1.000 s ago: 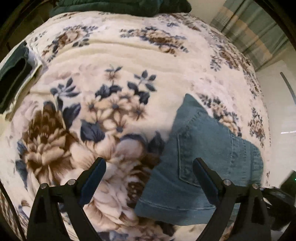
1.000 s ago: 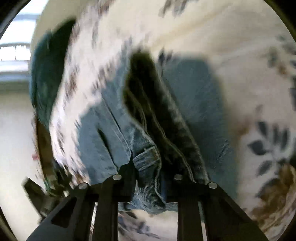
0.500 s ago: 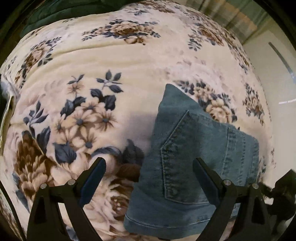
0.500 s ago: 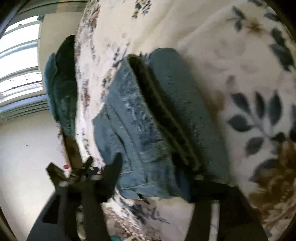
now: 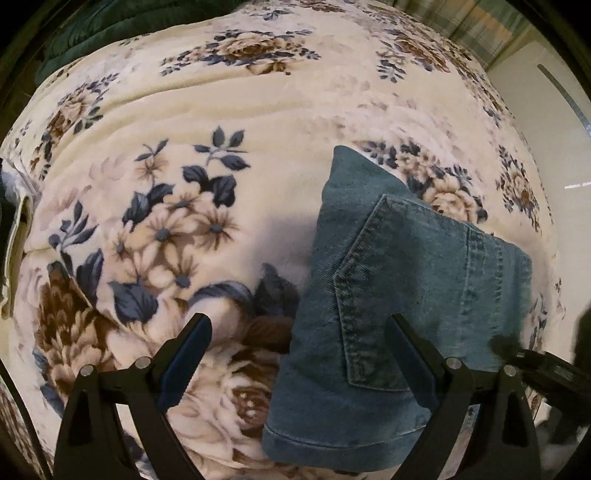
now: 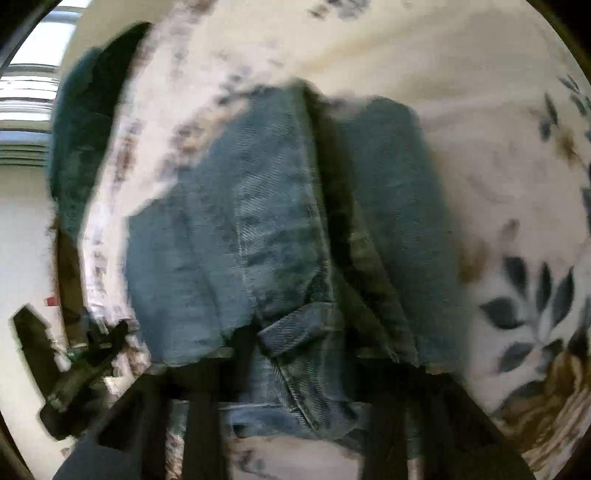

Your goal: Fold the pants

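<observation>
The folded blue denim pants (image 5: pixel 399 295) lie on the floral blanket (image 5: pixel 221 129), back pocket up, at the right of the left wrist view. My left gripper (image 5: pixel 299 332) is open and empty, hovering just above the pants' left edge. In the blurred right wrist view the pants (image 6: pixel 280 229) fill the middle, with a dark fold gap running down them. My right gripper (image 6: pixel 299 369) has its jaws on either side of the waistband and belt loop; the blur hides whether they grip the cloth. The right gripper shows as a dark shape in the left wrist view (image 5: pixel 535 365).
The blanket covers a bed. A dark green cover (image 5: pixel 110 26) lies at the bed's far end, also in the right wrist view (image 6: pixel 85 122). A white wall (image 5: pixel 546 155) lies past the bed's right edge. A dark object (image 5: pixel 5 199) sits at the left edge.
The left gripper has moved closer to the pants and stayed open. The right gripper opened half a second ago and now sits blurred around the waistband, still moving.
</observation>
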### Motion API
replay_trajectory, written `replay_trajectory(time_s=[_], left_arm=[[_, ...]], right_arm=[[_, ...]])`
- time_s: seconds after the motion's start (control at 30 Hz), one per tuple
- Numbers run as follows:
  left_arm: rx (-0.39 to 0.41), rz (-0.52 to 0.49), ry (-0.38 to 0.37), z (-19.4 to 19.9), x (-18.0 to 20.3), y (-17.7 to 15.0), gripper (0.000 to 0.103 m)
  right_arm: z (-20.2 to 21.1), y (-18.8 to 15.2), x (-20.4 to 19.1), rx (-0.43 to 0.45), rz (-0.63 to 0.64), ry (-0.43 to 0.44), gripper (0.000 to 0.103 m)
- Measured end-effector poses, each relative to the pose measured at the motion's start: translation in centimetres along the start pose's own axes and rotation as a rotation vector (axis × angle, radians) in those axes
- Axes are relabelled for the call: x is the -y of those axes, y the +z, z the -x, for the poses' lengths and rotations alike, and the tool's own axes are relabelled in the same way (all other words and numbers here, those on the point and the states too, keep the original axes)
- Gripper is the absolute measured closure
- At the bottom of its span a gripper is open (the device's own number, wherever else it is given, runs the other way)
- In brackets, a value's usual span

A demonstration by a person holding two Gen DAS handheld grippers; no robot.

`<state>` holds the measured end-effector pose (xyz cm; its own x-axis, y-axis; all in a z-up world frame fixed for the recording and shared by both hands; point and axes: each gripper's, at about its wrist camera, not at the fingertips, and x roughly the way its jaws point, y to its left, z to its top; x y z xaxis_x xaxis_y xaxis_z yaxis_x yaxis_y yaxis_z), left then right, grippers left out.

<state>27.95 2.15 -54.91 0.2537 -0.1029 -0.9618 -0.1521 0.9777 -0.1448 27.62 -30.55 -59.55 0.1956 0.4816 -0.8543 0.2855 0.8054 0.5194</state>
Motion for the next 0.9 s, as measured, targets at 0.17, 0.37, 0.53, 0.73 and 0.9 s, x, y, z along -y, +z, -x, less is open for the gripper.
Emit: replay_trajectory(time_s=[0.17, 0.37, 0.53, 0.73, 0.9], left_arm=[[0.023, 0.016, -0.026, 1.4, -0.4, 1.1, 0.008], [0.01, 0.004, -0.083, 0.7, 1.0, 4.6, 0.008], [-0.119, 0.04, -0.09, -3.8, 1.2, 9.0, 0.009], [-0.152, 0.119, 0.007, -3.7, -2.3, 10.4, 0.009], [-0.183, 0.135, -0.149, -3.6, -1.3, 10.1, 0.009]], right_arm=[[6.6, -1.3, 0.0, 0.17, -0.028, 0.006, 0.082], [6.4, -2.3, 5.0, 0.157, -0.131, -0.043, 0.082], [1.6, -0.9, 7.4, 0.028, -0.194, 0.043, 0.062], [1.5, 0.2, 6.5, -0.038, -0.192, 0.096, 0.037], [4.7, 0.1, 5.6, -0.005, -0.148, 0.062, 0.035]])
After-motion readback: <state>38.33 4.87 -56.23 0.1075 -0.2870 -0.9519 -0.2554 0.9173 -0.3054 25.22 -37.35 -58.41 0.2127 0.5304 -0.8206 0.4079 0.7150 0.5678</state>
